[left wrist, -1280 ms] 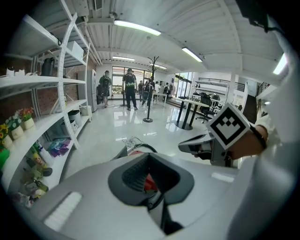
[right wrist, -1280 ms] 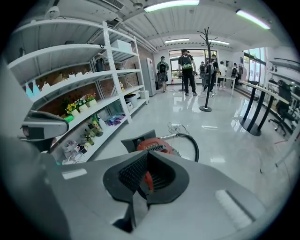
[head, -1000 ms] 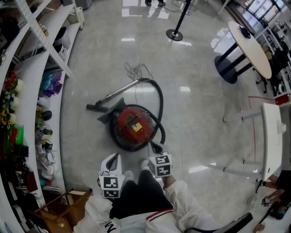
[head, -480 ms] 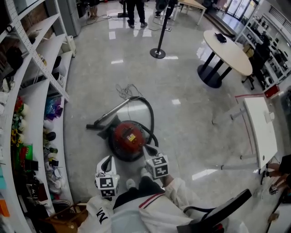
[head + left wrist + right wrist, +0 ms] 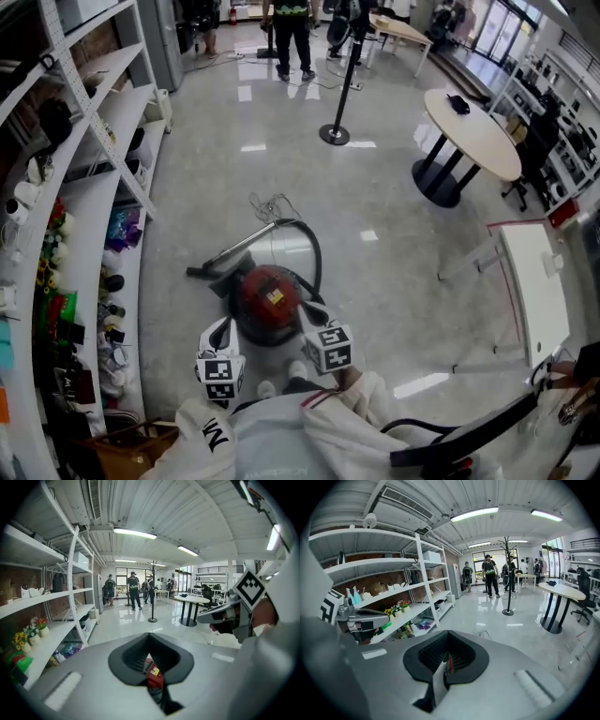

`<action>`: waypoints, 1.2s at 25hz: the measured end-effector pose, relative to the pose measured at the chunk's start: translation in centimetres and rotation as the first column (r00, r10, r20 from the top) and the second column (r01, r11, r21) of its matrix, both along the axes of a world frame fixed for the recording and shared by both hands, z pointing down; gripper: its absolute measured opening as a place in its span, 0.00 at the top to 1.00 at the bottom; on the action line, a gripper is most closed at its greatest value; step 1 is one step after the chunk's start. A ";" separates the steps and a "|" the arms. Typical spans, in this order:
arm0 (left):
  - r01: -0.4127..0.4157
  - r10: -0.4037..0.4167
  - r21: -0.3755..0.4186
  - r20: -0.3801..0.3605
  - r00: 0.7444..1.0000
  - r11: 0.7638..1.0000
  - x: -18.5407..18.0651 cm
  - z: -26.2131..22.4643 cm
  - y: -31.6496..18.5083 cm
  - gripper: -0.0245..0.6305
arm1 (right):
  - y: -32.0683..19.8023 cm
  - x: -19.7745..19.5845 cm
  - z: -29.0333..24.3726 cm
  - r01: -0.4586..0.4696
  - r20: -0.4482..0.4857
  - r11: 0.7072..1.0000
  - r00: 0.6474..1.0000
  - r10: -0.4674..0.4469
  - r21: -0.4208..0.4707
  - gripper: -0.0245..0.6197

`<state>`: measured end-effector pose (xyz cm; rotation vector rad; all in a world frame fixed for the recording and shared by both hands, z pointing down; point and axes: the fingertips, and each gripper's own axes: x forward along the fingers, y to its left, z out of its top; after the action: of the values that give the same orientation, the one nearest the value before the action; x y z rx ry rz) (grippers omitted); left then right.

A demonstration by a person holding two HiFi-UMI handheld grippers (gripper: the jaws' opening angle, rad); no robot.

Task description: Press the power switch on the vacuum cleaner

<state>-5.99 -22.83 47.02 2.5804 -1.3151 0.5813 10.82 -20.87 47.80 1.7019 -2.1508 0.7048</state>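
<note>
A round red vacuum cleaner (image 5: 269, 300) with a black base lies on the shiny floor just in front of me. Its black hose (image 5: 314, 251) loops behind it and its wand (image 5: 234, 251) points left. My left gripper (image 5: 226, 329) hangs shut just left of the vacuum's near side. At the near right edge of the vacuum my right gripper (image 5: 313, 312) is held shut, above the body. Neither one holds anything. A strip of the red vacuum (image 5: 153, 677) shows through the hollow of the jaws in the left gripper view. No switch can be made out.
White shelves (image 5: 89, 202) with small goods line the left side. A stanchion post (image 5: 335, 134), a round table (image 5: 478, 131) and a white table (image 5: 527, 281) stand ahead and to the right. People stand at the far end. A loose cable (image 5: 271, 203) lies behind the wand.
The head view has risen and tipped up, so the vacuum looks smaller and more of the room shows. Both grippers stay shut near the vacuum's near side.
</note>
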 end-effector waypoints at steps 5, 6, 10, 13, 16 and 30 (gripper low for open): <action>-0.003 0.004 0.036 -0.013 1.000 0.999 -0.1 -0.9 -0.9 0.96 | -0.4 -0.4 -1.6 -0.002 0.001 0.999 1.000 0.002 0.037 0.96; -0.003 0.003 0.038 -0.015 1.000 0.999 -0.1 -1.2 -1.0 0.96 | -0.5 -0.7 -1.8 0.001 -0.001 0.999 1.000 -0.001 0.042 0.96; -0.027 0.029 0.046 -0.036 0.999 0.999 0.3 -2.3 -0.5 0.96 | 0.1 -1.2 -3.2 0.003 -0.010 0.998 1.000 -0.003 0.064 0.96; -0.047 0.050 0.050 -0.052 0.997 0.998 0.6 -2.9 -0.1 0.96 | 0.7 -1.4 -3.7 -0.010 -0.008 0.997 1.000 0.011 0.075 0.96; -0.058 0.061 0.053 -0.063 0.996 0.997 0.3 -2.8 0.2 0.96 | 1.3 -1.6 -3.8 -0.024 -0.016 0.997 1.000 0.025 0.072 0.96; -0.102 0.105 0.029 -0.117 0.988 0.994 -1.3 -1.9 4.0 0.96 | 6.1 -4.1 -4.1 -0.071 -0.032 0.996 0.997 0.073 0.054 0.96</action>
<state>-7.28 -18.80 45.11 2.6689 -1.1635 0.4246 6.74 -14.73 43.75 1.8137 -2.1124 0.6380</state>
